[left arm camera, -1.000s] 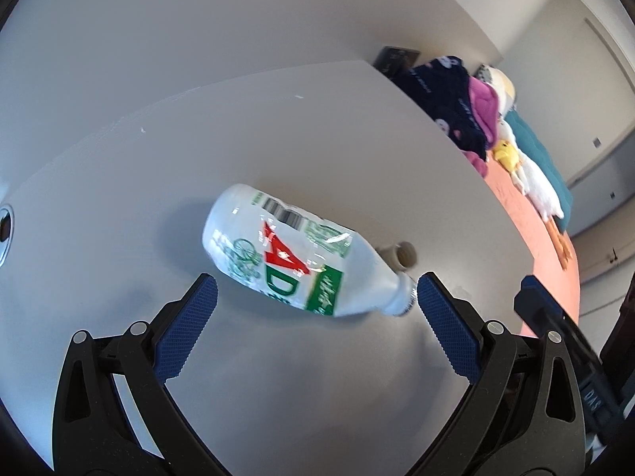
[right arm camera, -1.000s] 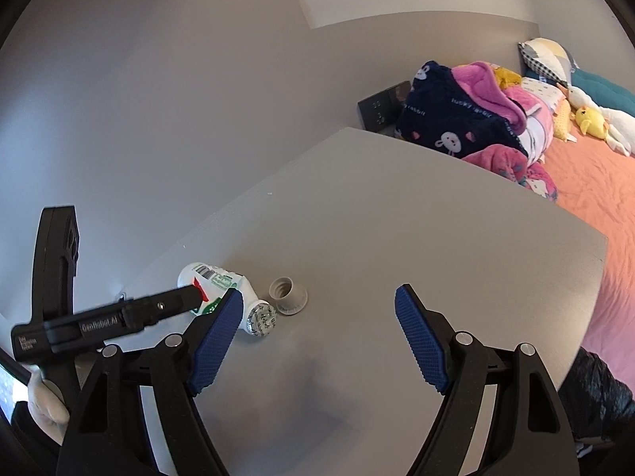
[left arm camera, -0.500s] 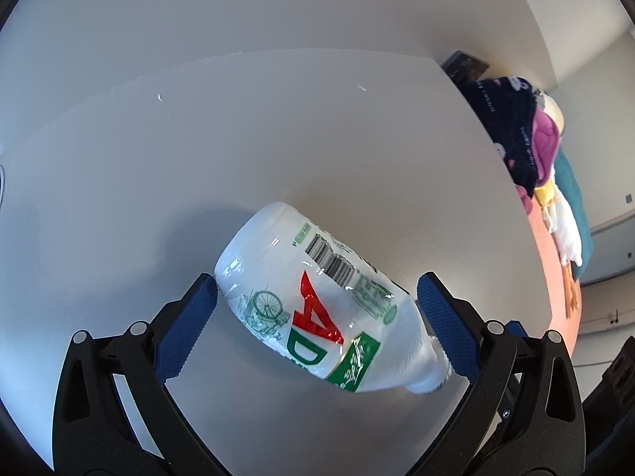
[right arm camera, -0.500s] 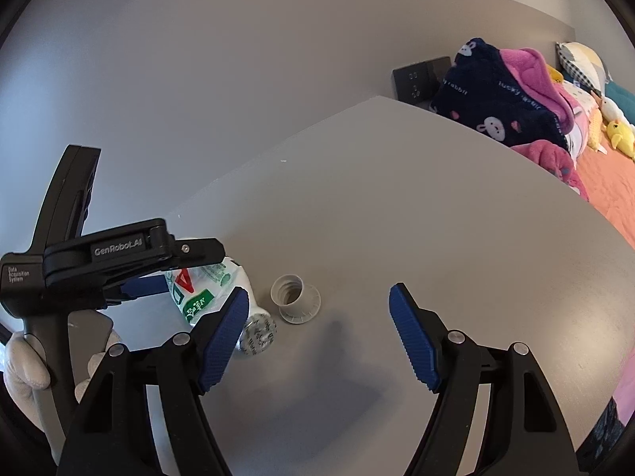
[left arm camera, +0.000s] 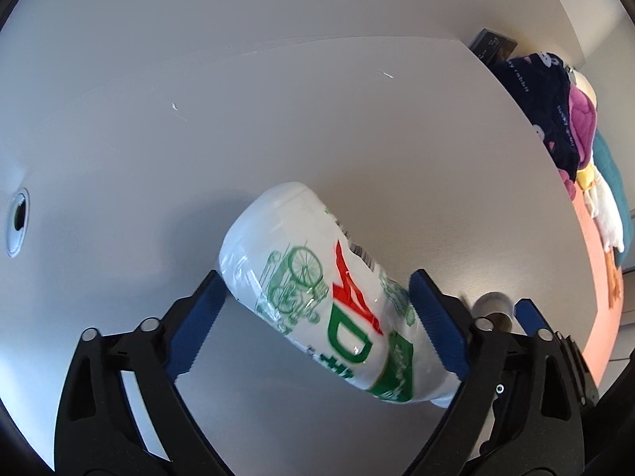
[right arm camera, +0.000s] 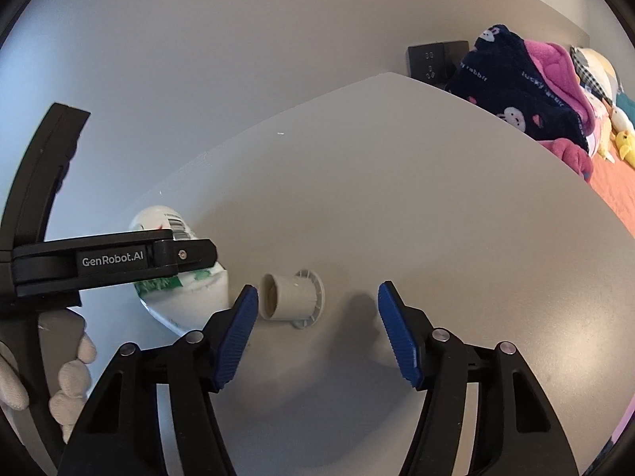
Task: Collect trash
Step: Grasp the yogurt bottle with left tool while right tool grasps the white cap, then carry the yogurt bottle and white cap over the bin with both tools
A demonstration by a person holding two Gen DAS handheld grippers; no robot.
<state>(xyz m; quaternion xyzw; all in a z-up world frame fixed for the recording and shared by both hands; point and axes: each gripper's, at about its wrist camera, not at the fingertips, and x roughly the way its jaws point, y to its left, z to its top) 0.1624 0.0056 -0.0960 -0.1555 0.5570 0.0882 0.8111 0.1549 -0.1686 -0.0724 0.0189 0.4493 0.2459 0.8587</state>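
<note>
A white plastic bottle (left arm camera: 333, 297) with green and red print lies on its side on the grey table (left arm camera: 278, 127). My left gripper (left arm camera: 317, 325) stands around it, both blue pads touching its sides. The bottle also shows in the right wrist view (right arm camera: 186, 297), partly hidden behind the left gripper. A small white cap-like piece (right arm camera: 291, 297) lies on the table just right of the bottle. My right gripper (right arm camera: 317, 325) is open and empty, with the cap just ahead of its left finger (right arm camera: 236, 333).
A pile of dark blue and pink blankets (right arm camera: 528, 91) and soft toys lies on an orange bed (right arm camera: 611, 182) beyond the table's right edge. A black wall socket (right arm camera: 432, 59) sits behind the table. A round cable hole (left arm camera: 18, 234) is at the table's left.
My left gripper has moved forward over the bottle and narrowed onto its sides. My right gripper has moved closer to the white cap.
</note>
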